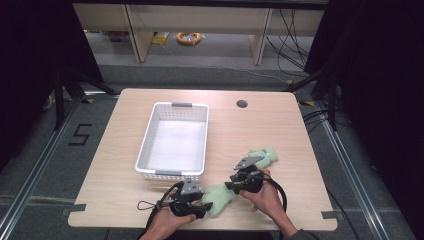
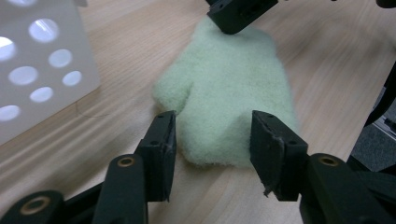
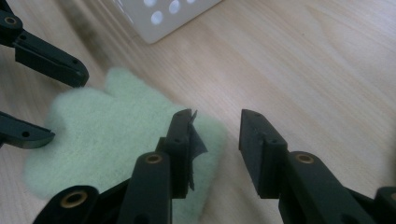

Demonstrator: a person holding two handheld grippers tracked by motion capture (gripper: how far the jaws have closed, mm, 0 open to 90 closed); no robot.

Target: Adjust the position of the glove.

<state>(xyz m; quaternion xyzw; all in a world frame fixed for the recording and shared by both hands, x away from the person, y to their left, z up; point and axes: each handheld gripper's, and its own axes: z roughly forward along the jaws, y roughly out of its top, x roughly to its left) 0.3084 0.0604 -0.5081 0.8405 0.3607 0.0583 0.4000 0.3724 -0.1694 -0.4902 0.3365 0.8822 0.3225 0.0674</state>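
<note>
Black digit "5" (image 1: 80, 134) marked on grey floor, left of table (image 1: 125, 150).

Each black tool (image 2: 212, 140) has screwed jaw pads, brass pivot pins and a trailing cable.

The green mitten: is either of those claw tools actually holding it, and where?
Not yet. The left gripper straddles the mitten's fingertip end; the right gripper stands open at its cuff edge.
</note>
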